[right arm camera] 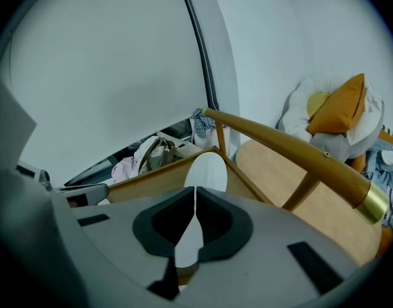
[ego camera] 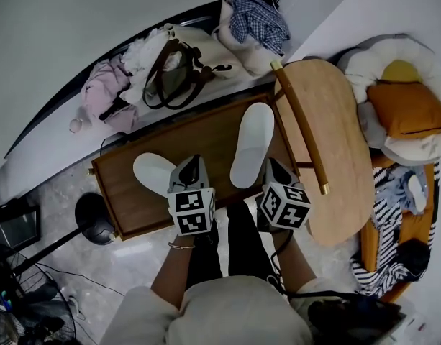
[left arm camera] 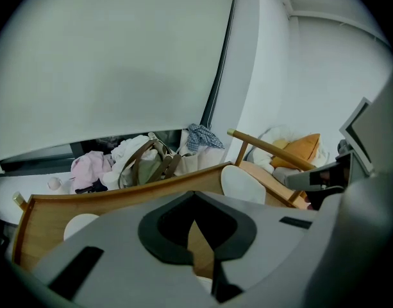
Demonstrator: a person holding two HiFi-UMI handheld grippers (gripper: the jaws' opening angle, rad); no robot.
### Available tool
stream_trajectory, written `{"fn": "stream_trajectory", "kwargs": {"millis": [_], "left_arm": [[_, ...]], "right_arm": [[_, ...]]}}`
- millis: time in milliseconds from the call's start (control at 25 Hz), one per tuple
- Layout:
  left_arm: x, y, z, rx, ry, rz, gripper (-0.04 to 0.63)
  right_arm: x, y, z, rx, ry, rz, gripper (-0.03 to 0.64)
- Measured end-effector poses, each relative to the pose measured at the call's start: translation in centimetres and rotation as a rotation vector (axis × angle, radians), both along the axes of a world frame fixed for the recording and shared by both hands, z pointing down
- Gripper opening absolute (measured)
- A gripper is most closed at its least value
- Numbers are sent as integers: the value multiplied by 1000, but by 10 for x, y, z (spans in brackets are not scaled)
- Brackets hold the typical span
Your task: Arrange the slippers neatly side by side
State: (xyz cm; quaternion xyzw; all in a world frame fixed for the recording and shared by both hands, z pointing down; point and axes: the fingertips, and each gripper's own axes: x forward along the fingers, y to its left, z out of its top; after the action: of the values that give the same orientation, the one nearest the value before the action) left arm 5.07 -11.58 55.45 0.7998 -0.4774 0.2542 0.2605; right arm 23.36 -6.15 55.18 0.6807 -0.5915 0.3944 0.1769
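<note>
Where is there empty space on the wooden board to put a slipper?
Bare wood lies on the board between the left slipper and the right slipper, and along its left end. The ledge behind is crowded with a bag and clothes; a chair hems in the right side.

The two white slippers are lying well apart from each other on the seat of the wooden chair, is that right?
Not quite. The left slipper and the right slipper do lie well apart, but on the low wooden table, not on the chair seat. The head view shows it.
</note>
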Motion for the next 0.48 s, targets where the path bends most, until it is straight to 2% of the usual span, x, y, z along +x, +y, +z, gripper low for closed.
{"fn": "stream_trajectory", "kwargs": {"millis": [480], "left_arm": [[-4, -4, 10, -16, -4, -29, 3]], "right_arm": [[2, -10, 14, -14, 0, -28, 37]]}}
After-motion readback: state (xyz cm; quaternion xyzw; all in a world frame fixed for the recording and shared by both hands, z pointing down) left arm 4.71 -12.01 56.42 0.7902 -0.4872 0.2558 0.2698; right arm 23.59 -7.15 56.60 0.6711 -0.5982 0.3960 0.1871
